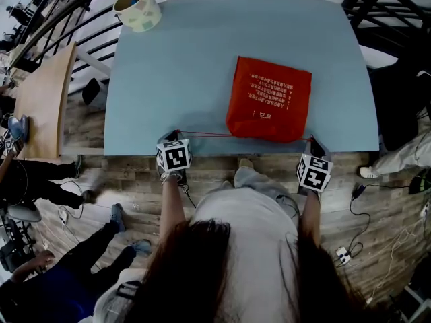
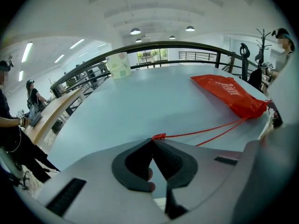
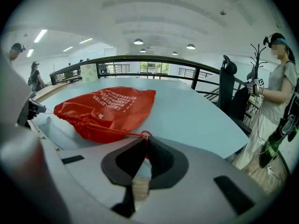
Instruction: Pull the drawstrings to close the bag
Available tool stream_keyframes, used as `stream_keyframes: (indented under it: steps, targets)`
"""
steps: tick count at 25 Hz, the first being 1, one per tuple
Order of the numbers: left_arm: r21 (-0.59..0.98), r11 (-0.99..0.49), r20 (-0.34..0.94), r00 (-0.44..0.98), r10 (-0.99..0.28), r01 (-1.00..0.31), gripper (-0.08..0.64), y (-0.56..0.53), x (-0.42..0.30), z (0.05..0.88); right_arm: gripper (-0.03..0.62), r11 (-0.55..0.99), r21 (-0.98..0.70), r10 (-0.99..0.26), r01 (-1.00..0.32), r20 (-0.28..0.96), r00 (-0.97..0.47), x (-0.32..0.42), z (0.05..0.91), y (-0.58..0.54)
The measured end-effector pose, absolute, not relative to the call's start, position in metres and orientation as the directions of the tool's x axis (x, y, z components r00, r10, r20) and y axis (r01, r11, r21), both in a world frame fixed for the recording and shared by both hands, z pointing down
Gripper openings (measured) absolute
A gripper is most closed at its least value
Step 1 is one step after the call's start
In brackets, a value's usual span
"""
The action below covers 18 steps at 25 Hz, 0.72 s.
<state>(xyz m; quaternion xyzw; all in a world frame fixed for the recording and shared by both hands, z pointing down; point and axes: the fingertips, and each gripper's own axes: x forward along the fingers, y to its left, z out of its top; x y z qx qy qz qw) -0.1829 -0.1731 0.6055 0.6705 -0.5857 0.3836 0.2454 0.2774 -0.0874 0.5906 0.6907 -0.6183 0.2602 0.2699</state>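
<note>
A red drawstring bag (image 1: 269, 98) lies on the blue table (image 1: 182, 79), its gathered mouth toward the front edge. Two red drawstrings (image 1: 202, 134) run taut along that edge, one to each side. My left gripper (image 1: 174, 136) is at the front edge, left of the bag, shut on the knotted end of the left drawstring (image 2: 159, 136). My right gripper (image 1: 314, 142) is at the bag's right front corner, shut on the looped end of the right drawstring (image 3: 145, 135). The bag's mouth is puckered in the left gripper view (image 2: 254, 108) and the right gripper view (image 3: 79, 122).
A pale patterned cup (image 1: 137, 8) stands at the table's far left corner. A wooden bench top (image 1: 42, 99) lies left of the table, with people beside it. A dark railing (image 2: 187, 45) curves behind the table. A person (image 3: 275, 92) stands to the right.
</note>
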Motion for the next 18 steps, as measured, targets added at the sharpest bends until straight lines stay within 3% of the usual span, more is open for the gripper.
stream_keyframes:
  steps: [18]
  targets:
    - [-0.146, -0.071, 0.77, -0.068, -0.635, -0.987, 0.017, -0.17, -0.224, 0.597, 0.031, -0.059, 0.061, -0.724, -0.996, 0.684, 0.085, 0.276, 0.589, -0.101]
